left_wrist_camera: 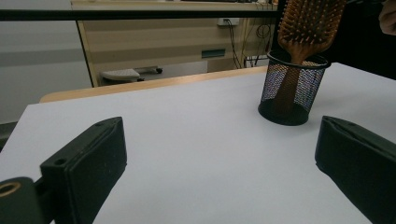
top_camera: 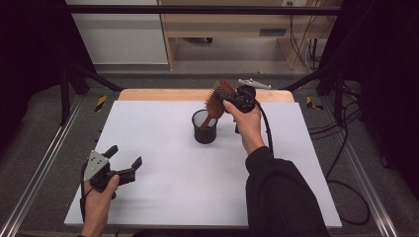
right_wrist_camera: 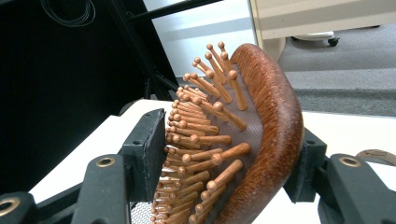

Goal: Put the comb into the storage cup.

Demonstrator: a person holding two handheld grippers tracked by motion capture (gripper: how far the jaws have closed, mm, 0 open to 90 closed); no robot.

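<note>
- Left gripper point(top_camera: 123, 163): near table edge, jaws wide apart, holding nothing.
- Right gripper point(right_wrist_camera: 224, 154): jaws around the hairbrush point(top_camera: 220, 98) head; contact unclear.
- Hairbrush: handle down inside black mesh cup point(top_camera: 204, 129), mid-table.

The right gripper point(top_camera: 228, 100) holds a hairbrush point(top_camera: 219, 99) standing in a mesh cup point(top_camera: 204, 129).

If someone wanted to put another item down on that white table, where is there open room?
Most of the white table top is bare: the wide stretch between the left claw and the black mesh cup, and the near middle. It is crowded at the cup, where the right claw meets the wooden hairbrush.
</note>
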